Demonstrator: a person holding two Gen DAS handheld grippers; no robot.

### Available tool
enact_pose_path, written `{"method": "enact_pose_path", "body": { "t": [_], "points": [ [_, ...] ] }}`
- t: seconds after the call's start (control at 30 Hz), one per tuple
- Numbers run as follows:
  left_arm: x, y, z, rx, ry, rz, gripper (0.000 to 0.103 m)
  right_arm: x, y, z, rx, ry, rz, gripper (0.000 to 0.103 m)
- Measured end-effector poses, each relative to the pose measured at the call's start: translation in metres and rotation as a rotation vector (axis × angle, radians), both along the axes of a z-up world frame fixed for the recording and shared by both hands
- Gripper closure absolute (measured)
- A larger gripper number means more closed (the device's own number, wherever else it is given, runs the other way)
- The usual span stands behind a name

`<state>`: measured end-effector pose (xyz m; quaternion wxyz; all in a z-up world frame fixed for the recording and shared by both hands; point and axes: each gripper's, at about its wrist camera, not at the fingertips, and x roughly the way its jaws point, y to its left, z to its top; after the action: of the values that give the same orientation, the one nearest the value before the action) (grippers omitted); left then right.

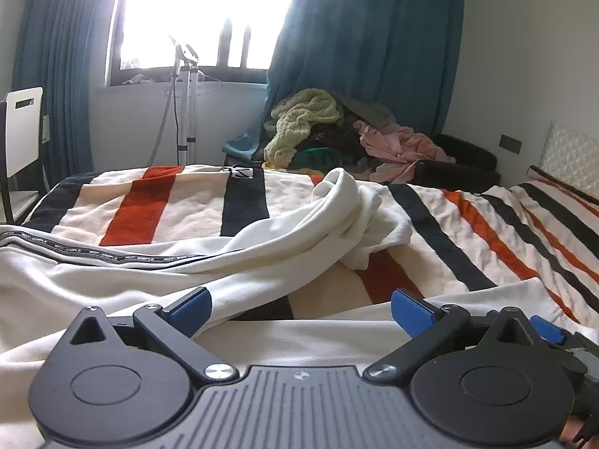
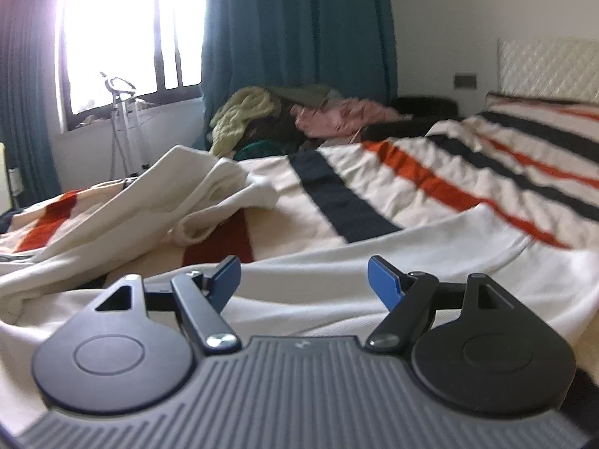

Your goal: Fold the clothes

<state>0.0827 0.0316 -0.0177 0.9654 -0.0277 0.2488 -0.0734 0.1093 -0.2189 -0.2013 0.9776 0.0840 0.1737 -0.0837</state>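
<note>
Right now I have both tools low over the white garment [image 1: 157, 277], which lies spread and rumpled across the striped blanket [image 1: 157, 202] on the bed. Taking that garment as my reference: my left gripper [image 1: 301, 308] sits over its near edge with the blue pads [image 1: 192, 308] standing wide apart and only cloth showing between them, nothing pinched. My right gripper [image 2: 303, 280] is likewise over the garment's near portion, its blue fingers [image 2: 382, 280] spread wide with bare white fabric in the gap, and no fold caught. In the left wrist view, part of the right tool shows at the lower right edge.

A black printed tape [image 1: 112, 254] runs along the garment's length on its left part. Beyond the grippers the garment bunches up into a raised, crumpled ridge [image 1: 352, 205], with the blanket's red and dark stripes showing on both sides of it. Behind the garment, past the far edge of the bed, a heap of clothes [image 1: 337, 131] sits against the teal curtain [image 1: 355, 37], a yellow-green knit on top and pink cloth beside it. Left of that heap, under the bright window [image 1: 202, 15], stands a white metal stand [image 1: 185, 112]. To the garment's far right is a quilted headboard [image 2: 546, 63].
</note>
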Motion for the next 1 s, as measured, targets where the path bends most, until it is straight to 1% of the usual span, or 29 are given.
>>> {"method": "enact_pose_path", "body": {
  "t": [0.13,0.17,0.27,0.3,0.33,0.43,0.47,0.57,0.6,0.63,0.67,0.73,0.8,0.83,0.9,0.97,1.0],
  "points": [
    [0.001,0.001,0.000,0.009,0.009,0.011,0.000,0.008,-0.007,-0.004,0.125,0.037,0.035,0.027],
    [0.002,0.002,0.000,0.012,0.012,0.011,0.000,0.010,-0.009,-0.006,0.155,0.048,0.041,0.030],
    [0.001,0.001,0.001,0.031,0.013,-0.009,0.000,0.019,-0.014,-0.015,0.215,0.093,0.036,0.032],
    [0.001,0.001,0.001,0.038,0.012,-0.014,0.000,0.021,-0.014,-0.018,0.227,0.106,0.034,0.034],
    [0.001,0.001,0.001,0.045,0.010,-0.016,0.000,0.022,-0.013,-0.019,0.224,0.110,0.038,0.038],
    [0.003,0.002,0.001,0.040,0.020,-0.018,0.000,0.026,-0.008,-0.020,0.217,0.120,0.048,0.041],
    [0.004,0.004,0.001,0.033,0.024,-0.018,0.000,0.027,-0.006,-0.020,0.214,0.124,0.052,0.045],
    [0.007,0.011,0.000,0.005,0.038,-0.008,0.000,0.035,-0.004,-0.015,0.219,0.130,0.072,0.052],
    [0.008,0.014,-0.001,-0.006,0.043,-0.003,0.000,0.039,-0.003,-0.012,0.223,0.131,0.080,0.059],
    [0.010,0.016,-0.003,-0.016,0.050,0.005,0.000,0.048,-0.002,-0.007,0.224,0.130,0.090,0.064],
    [0.013,0.019,-0.005,-0.024,0.062,0.016,0.000,0.061,0.000,-0.001,0.221,0.126,0.096,0.065],
    [0.018,0.024,-0.009,-0.056,0.095,0.043,0.000,0.090,0.006,0.013,0.232,0.106,0.110,0.065],
    [0.021,0.030,-0.013,-0.116,0.119,0.049,0.000,0.120,0.013,0.029,0.257,0.078,0.126,0.064],
    [0.021,0.033,-0.014,-0.152,0.120,0.042,0.000,0.135,0.018,0.036,0.268,0.061,0.136,0.064],
    [0.024,0.038,-0.017,-0.198,0.112,0.041,0.000,0.171,0.027,0.050,0.286,0.044,0.141,0.063],
    [0.030,0.040,-0.020,-0.212,0.109,0.044,0.000,0.203,0.035,0.055,0.300,0.055,0.137,0.062],
    [0.035,0.040,-0.024,-0.211,0.113,0.051,0.000,0.219,0.038,0.051,0.303,0.082,0.122,0.062]
  ]
}}
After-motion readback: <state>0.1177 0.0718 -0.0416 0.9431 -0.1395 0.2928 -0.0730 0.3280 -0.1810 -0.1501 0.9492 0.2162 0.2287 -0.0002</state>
